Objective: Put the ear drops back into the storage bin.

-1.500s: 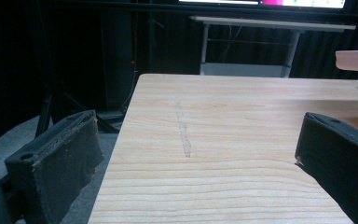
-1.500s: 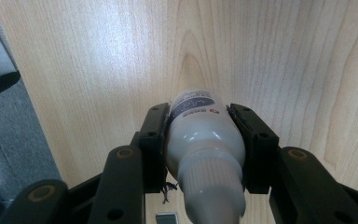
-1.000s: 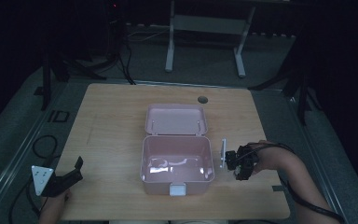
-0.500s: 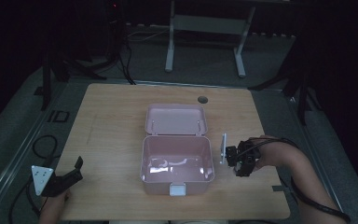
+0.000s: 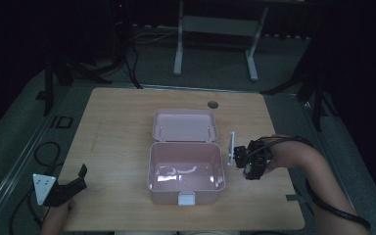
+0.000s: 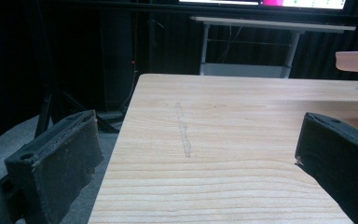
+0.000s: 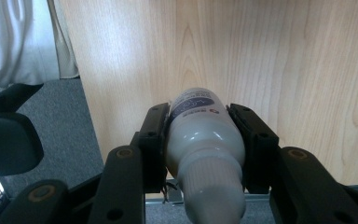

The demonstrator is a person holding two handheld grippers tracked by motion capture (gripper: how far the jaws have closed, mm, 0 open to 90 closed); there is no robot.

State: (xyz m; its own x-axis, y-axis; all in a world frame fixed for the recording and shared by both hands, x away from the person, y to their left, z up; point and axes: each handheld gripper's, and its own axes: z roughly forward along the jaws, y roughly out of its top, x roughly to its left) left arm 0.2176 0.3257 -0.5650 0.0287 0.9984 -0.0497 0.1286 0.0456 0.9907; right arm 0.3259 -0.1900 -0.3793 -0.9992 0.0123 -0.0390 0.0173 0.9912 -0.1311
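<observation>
Right gripper [image 7: 200,126] pinches white bottle [image 7: 204,140] by sides, beside open pink box [image 5: 186,169], likely for stowing; left gripper [image 6: 200,154] rests spread, empty, on table [image 6: 223,121]

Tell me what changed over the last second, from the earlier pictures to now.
The right gripper, shut on the white bottle, has drifted slightly up the picture beside the open pink box. The left gripper stayed at the table's near-left corner with its jaws open; the box did not move.
</observation>
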